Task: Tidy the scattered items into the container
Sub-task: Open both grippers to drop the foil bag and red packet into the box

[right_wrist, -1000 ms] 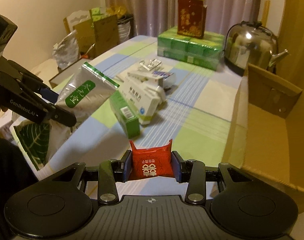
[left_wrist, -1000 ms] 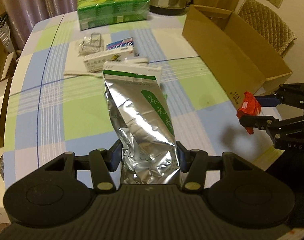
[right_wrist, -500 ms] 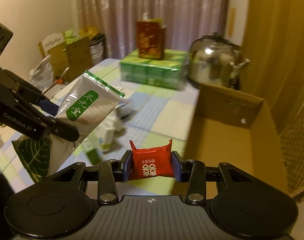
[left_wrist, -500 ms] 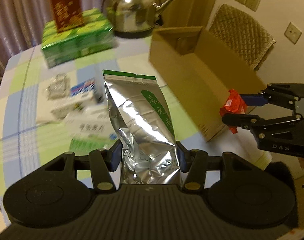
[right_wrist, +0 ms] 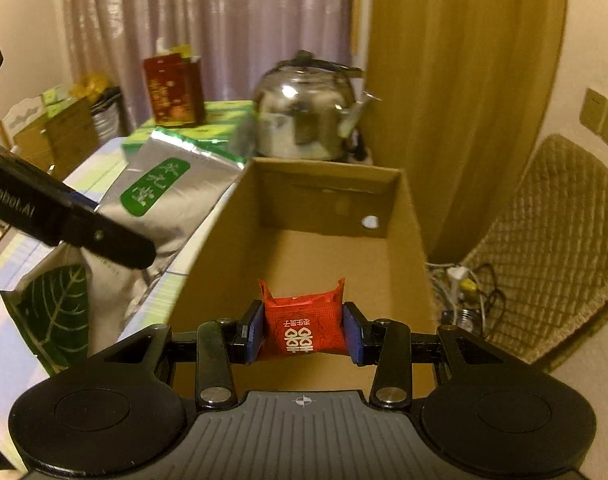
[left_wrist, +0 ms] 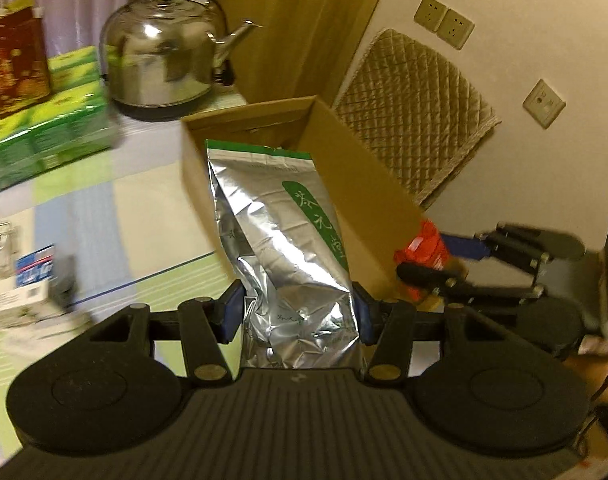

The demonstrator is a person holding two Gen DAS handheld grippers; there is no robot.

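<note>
My left gripper (left_wrist: pixel 295 316) is shut on a silver foil pouch (left_wrist: pixel 279 240) with a green label, held upright in front of the open cardboard box (left_wrist: pixel 368 184). That pouch (right_wrist: pixel 167 204) and the left gripper's fingers (right_wrist: pixel 99 236) show at the left of the right wrist view, beside the box's left wall. My right gripper (right_wrist: pixel 302 334) is shut on a small red packet (right_wrist: pixel 301 328) and hovers over the near end of the box (right_wrist: pixel 408 216), whose brown floor looks bare. Seen from the left wrist, the red packet (left_wrist: pixel 424 248) sits at the box's near right corner.
A steel kettle (left_wrist: pixel 159 64) stands behind the box. Green packs (left_wrist: pixel 43 132) with a red carton (left_wrist: pixel 15 64) on top sit at the far left of the checked tablecloth (left_wrist: pixel 143 208). Small white boxes (left_wrist: pixel 27 284) lie at the left. A quilted chair back (right_wrist: pixel 556 248) stands right of the box.
Both grippers have swung right and risen, from over the scattered items to the cardboard box. The red packet is now over the box's inside; the pouch is at its left wall. Both grips are unchanged.
</note>
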